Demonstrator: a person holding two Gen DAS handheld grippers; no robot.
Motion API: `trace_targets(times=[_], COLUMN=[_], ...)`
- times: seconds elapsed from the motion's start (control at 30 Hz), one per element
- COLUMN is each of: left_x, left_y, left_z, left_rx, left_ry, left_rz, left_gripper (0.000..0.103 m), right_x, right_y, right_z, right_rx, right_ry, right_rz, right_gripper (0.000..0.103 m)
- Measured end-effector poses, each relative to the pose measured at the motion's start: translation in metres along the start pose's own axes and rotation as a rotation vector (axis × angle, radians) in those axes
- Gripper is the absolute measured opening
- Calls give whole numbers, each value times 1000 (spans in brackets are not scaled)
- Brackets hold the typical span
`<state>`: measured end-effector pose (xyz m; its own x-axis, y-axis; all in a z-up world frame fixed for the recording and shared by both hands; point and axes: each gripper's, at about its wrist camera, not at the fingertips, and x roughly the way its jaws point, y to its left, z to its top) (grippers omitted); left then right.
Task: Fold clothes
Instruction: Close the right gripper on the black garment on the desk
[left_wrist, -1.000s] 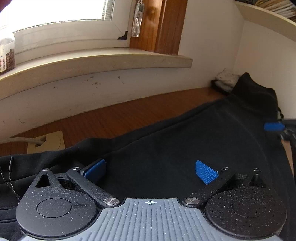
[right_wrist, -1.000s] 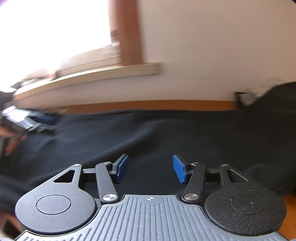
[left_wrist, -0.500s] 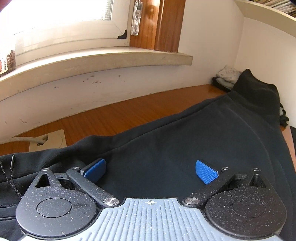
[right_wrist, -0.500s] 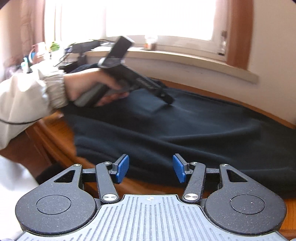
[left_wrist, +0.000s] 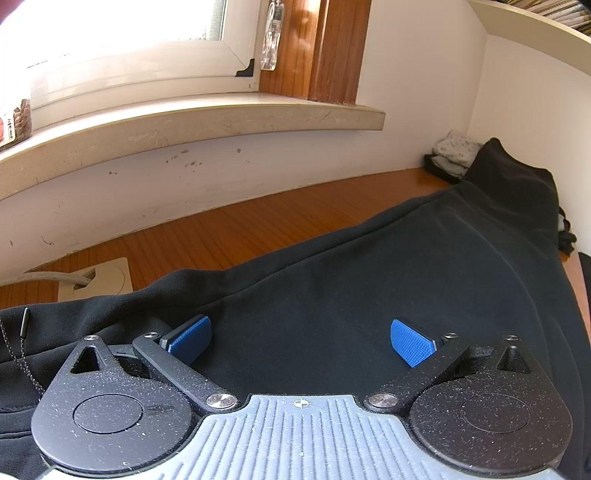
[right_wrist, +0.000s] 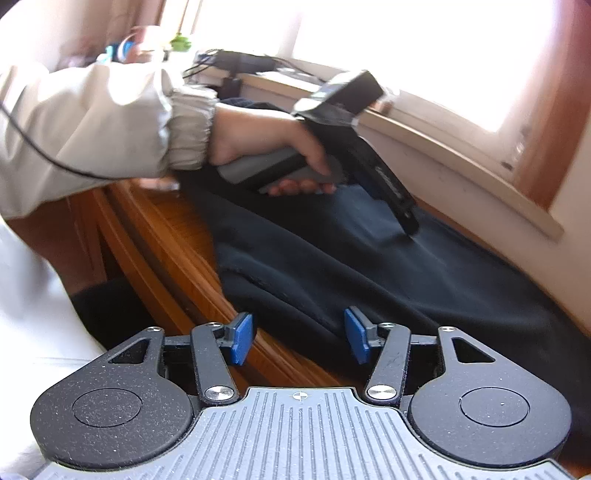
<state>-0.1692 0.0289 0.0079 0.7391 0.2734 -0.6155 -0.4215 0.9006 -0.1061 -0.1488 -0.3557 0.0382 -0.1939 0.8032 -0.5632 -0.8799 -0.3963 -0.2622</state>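
A black garment (left_wrist: 369, 280) lies spread on the wooden table (left_wrist: 258, 232); it also shows in the right wrist view (right_wrist: 369, 266). My left gripper (left_wrist: 301, 341) is wide open just above the cloth, holding nothing; it shows from outside in the right wrist view (right_wrist: 399, 210), its tip down at the garment. My right gripper (right_wrist: 299, 341) is open and empty at the table's near edge (right_wrist: 177, 266), its fingers straddling the garment's near hem. A black drawstring (left_wrist: 18, 347) lies at the left.
A window sill (left_wrist: 184, 122) and white wall run along the table's back. A beige cable outlet (left_wrist: 96, 282) sits in the tabletop at left. Folded pale cloth (left_wrist: 454, 151) lies in the far right corner. The person's sleeve (right_wrist: 92, 122) reaches across.
The right gripper swung left and pulled back from over the garment to the table's near edge. The left gripper stayed nearly still, open over the cloth.
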Motion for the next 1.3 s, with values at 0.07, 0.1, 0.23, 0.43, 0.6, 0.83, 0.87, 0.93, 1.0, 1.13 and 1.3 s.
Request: trace_targets(times=[0.07,0.1,0.23,0.43,0.6,0.83,0.87,0.93,1.0,1.13,1.3], left_x=[0,0,1,2,2,2,2,2,2,2,2], left_y=[0,0,0,-3,-3,-4,-5,-5,-5,-5,-4], left_z=[0,0,0,0,0,0,0,0,0,0,0], left_rx=[1,1,5,20,23,23,23,23,22,22,22], left_ry=[0,1,4,12,13,12,12,12,12,12,12], left_rz=[1,0,3,15,19,20,21,22,22,22,20], left_gripper=[103,103,103,103,103,103,103,103,103,103,103], right_x=[1,2,-6,-24,-24,-22,-18,-9,2,6,-11], right_y=[3,5,6,7,11,17,21,27,30,26,29], right_z=[2,3,6,2,4,15,17,20,21,18,12], right_rx=[-19,-25,-4,55,35,19,9,-10,-26,-12,-19], right_ry=[-11,-13,-23,-11,-26,-50,-51,-48,-29,-3,-9], right_rz=[2,6,21,60,36,89,89,82,63,76,99], right_gripper=[33,29,11,7,13,29,32,40,41,18,12])
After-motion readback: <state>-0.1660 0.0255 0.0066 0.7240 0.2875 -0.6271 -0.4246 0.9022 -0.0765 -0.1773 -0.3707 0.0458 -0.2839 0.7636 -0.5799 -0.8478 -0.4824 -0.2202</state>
